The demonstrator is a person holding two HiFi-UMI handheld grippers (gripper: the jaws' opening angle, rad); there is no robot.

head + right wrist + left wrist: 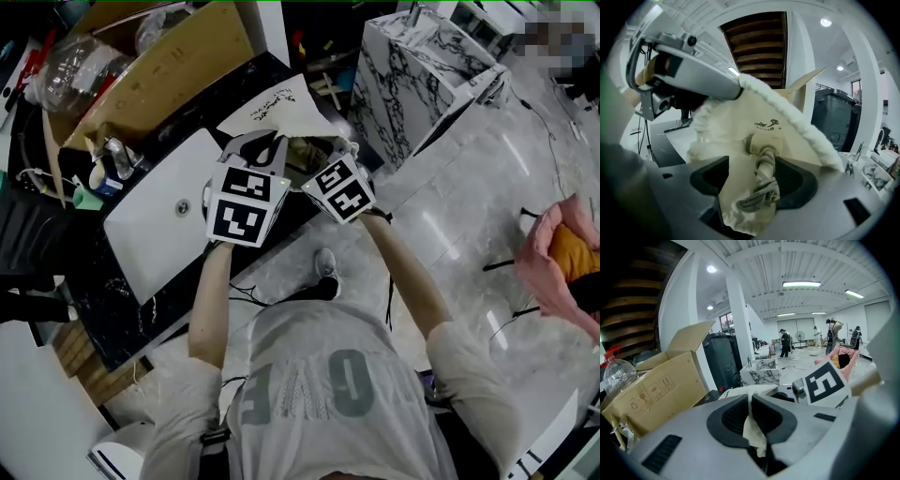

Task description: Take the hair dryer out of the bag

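Note:
A cream cloth bag (274,105) with dark print lies on the black counter, its mouth lifted between my two grippers. My left gripper (265,147) is shut on a strip of the bag's rim (753,430). In the right gripper view the same bag (740,119) billows open, and the left gripper (689,70) holds its top edge. The beige hair dryer (763,143), its cord wound round the handle, sits between the jaws of my right gripper (757,164), which close on it together with a fold of bag cloth. The dryer's head is hidden in the bag.
A white sink basin (164,220) is set in the black counter (103,300) left of the grippers. An open cardboard box (159,66) and a clear plastic bottle (80,66) stand behind. A marble-patterned block (422,75) stands at the right. A dark bin (722,359) rises beyond.

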